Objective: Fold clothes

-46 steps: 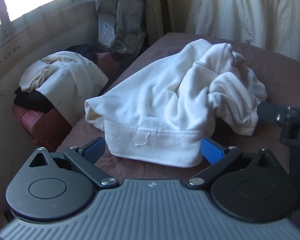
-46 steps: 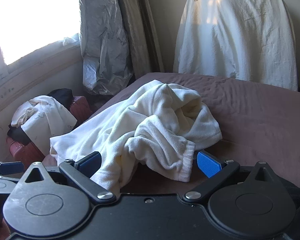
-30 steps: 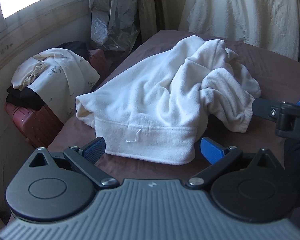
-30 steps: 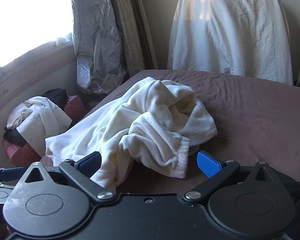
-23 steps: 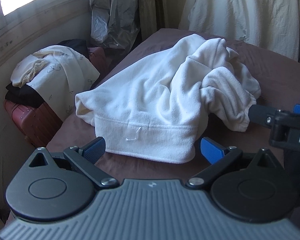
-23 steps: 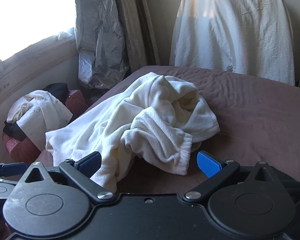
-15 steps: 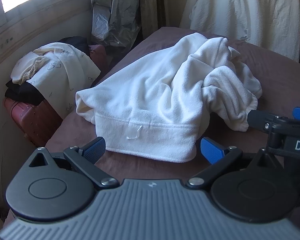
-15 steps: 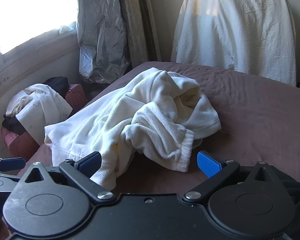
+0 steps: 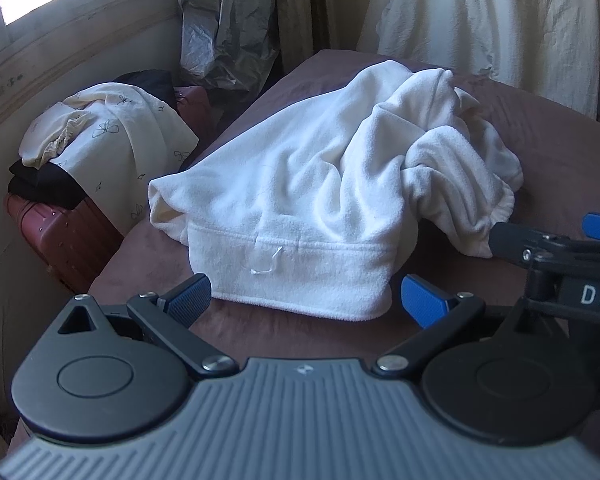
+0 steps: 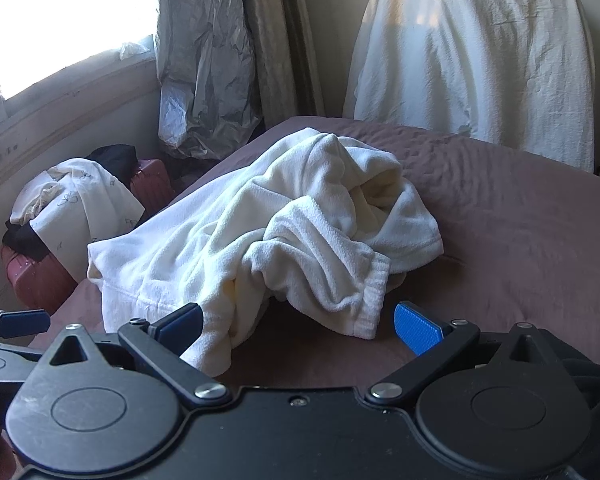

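Observation:
A crumpled white fleece garment (image 9: pixel 320 200) (image 10: pixel 268 240) lies bunched on a brown bedspread (image 9: pixel 560 152) (image 10: pixel 520 220). Its ribbed hem (image 9: pixel 296 276) faces me, and a cuffed sleeve (image 10: pixel 340 288) lies folded over the right side. My left gripper (image 9: pixel 306 300) is open just short of the hem, its blue pads spread wider than the hem's near edge. My right gripper (image 10: pixel 296 324) is open too, low over the bed in front of the sleeve cuff. Nothing is held by either one. The right gripper's side also shows in the left wrist view (image 9: pixel 560 252).
A red suitcase (image 9: pixel 64 236) stands beside the bed at left, piled with a printed cream cloth (image 9: pixel 112 140) and dark clothes. A window ledge (image 9: pixel 80 36), grey plastic sheeting (image 10: pixel 204 60) and a curtain fill the back corner. A white cloth (image 10: pixel 480 52) drapes something behind the bed.
Both grippers have drifted slightly, with small shifts in view over the garment; the right gripper sits lower in the left view. The garment has not moved and both stay open.

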Demonstrator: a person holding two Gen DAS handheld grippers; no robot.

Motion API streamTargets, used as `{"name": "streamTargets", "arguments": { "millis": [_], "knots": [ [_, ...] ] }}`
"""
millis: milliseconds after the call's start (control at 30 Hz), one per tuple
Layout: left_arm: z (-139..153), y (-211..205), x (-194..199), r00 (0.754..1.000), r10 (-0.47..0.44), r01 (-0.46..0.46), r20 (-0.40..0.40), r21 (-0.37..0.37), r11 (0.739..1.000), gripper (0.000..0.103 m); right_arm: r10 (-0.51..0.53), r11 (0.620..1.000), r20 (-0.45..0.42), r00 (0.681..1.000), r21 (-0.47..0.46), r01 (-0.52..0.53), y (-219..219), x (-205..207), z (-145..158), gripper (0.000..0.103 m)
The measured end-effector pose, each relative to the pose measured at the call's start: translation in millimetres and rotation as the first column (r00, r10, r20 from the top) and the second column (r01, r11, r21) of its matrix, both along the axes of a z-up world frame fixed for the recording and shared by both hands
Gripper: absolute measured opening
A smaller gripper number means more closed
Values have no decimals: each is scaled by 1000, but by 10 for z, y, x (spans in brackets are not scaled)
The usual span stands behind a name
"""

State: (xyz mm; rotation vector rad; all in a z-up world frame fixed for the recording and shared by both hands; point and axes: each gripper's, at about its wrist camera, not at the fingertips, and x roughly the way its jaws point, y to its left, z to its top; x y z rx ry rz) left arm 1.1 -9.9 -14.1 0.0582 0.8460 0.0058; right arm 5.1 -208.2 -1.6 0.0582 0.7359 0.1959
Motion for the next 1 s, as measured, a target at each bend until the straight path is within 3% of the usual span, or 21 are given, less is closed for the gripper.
{"name": "streamTargets", "arguments": {
  "millis": [1000],
  "knots": [
    [-85,7,43,1000,4,-3,-30,7,1000,103,3,1000,-33,999,-14,-4,27,40,-53,103]
  ]
}}
